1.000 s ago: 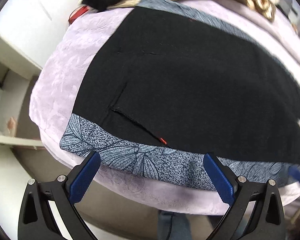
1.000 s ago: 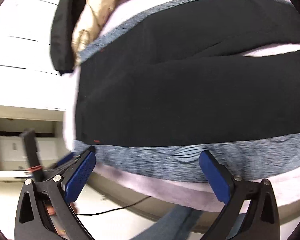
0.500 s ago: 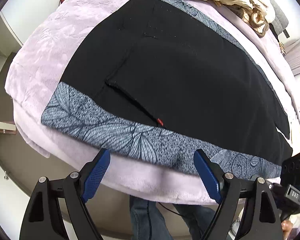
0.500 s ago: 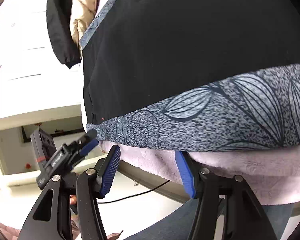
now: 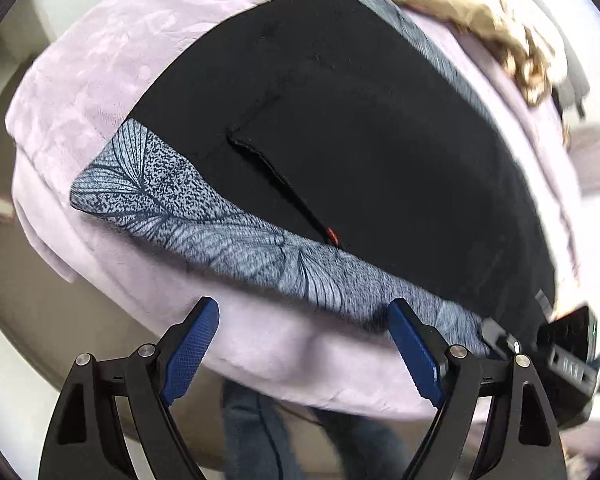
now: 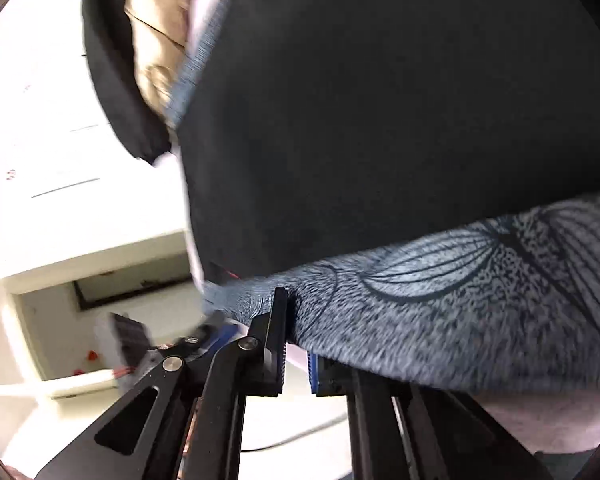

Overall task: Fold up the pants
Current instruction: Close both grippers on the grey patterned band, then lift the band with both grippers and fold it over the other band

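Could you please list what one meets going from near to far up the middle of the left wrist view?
Left gripper, jaws apart → lilac blanket → patterned grey side stripe → black pants → beige garment pile.

My left wrist camera looks forward along my fingers (image 5: pixel 204 332) from just off the near edge of the bed (image 5: pixel 100 80), angled down across it, taking in most of the pants (image 5: pixel 360 140) out to the clothes pile (image 5: pixel 460 8) at the far side. My right wrist camera sits much closer and lower, pressed up to the patterned band (image 6: pixel 460 300) at the near edge, facing left along it. Both views share that patterned band (image 5: pixel 220 232), the black cloth and the pile (image 6: pixel 156 40).
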### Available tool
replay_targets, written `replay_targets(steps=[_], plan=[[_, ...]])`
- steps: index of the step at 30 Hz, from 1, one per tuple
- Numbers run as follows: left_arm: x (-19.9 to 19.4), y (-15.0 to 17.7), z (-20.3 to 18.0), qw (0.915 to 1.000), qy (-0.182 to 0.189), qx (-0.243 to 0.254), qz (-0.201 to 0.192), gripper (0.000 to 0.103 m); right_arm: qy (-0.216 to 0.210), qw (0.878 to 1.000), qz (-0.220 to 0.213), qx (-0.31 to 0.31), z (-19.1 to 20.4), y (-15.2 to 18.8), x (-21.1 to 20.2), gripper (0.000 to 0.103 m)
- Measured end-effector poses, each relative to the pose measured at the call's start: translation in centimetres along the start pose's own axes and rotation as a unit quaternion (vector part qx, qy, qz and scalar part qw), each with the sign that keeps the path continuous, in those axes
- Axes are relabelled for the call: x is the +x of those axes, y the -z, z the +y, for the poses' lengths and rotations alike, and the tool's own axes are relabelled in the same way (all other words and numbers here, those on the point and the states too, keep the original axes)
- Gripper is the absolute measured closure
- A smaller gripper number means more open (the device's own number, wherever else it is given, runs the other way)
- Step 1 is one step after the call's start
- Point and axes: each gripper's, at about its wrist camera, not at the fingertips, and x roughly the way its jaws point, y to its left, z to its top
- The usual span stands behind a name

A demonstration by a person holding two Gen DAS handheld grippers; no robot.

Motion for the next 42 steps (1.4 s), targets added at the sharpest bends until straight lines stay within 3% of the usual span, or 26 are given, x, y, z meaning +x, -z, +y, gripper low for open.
replay_targets(steps=[6,7,8,9,10,13,15,17,22,29,31,33,36,40,42], plan=[[-0.3,-2.5,0.6,0.998,0.029,-0.052,-0.024,0.018,0.005,0.999,0.007,-0.053,2.8,0.3,-1.3,0.094],[-0.1,-2.9,0.9,0.9974,0.021,-0.063,-0.027,0.028,0.012,0.999,0.011,-0.052,2.5,0.2,-1.1,0.094],[0.4,-3.1,0.8,0.9975,0.012,-0.064,-0.027,0.056,0.018,0.999,0.015,-0.048,2.2,0.1,-0.8,0.09],[1.1,-3.5,0.8,0.9982,-0.017,-0.057,-0.013,0.07,0.027,0.999,0.02,-0.042,1.9,0.0,-0.3,0.09],[1.7,-3.7,0.7,0.9981,-0.036,-0.049,-0.005,0.073,0.041,0.998,0.025,-0.035,1.1,0.0,-0.2,0.087],[1.9,-3.5,1.0,0.9987,-0.031,-0.04,-0.007,0.076,0.061,0.998,0.017,-0.01,-0.9,0.0,-0.5,0.081],[1.4,-3.4,0.8,0.999,-0.028,-0.032,-0.012,0.076,0.041,0.999,0.0,0.026,-2.1,-0.1,-1.2,0.081],[0.6,-3.7,0.0,0.9991,-0.03,-0.022,-0.019,0.076,0.029,0.998,-0.028,0.047,-2.5,-0.4,-2.2,0.095],[-2.7,-5.5,-3.1,0.9979,-0.038,-0.004,-0.052,0.076,0.039,0.997,-0.05,-0.035,2.7,-2.3,-4.9,0.096],[-5.5,-12.7,-9.8,0.9898,-0.021,0.032,-0.137,0.075,0.011,0.993,-0.047,-0.105,9.2,-11.4,-7.7,0.096],[-4.7,-15.3,-11.5,0.9855,-0.023,0.053,-0.16,0.069,0.023,0.992,-0.039,-0.114,10.0,-15.1,-7.0,0.096],[-3.0,-18.0,-12.5,0.9794,-0.049,0.067,-0.184,0.048,0.036,0.992,-0.038,-0.119,10.4,-18.4,-5.8,0.096],[1.1,-22.2,-13.9,0.9734,-0.081,0.083,-0.198,0.037,0.047,0.992,-0.03,-0.113,9.1,-22.7,-3.8,0.096],[5.3,-25.4,-13.3,0.9716,-0.126,0.071,-0.188,0.033,0.088,0.99,-0.02,-0.108,6.8,-27.0,-0.3,0.093],[5.4,-26.2,-12.5,0.9706,-0.14,0.051,-0.189,0.033,0.095,0.99,-0.02,-0.101,6.5,-27.8,0.3,0.092]])
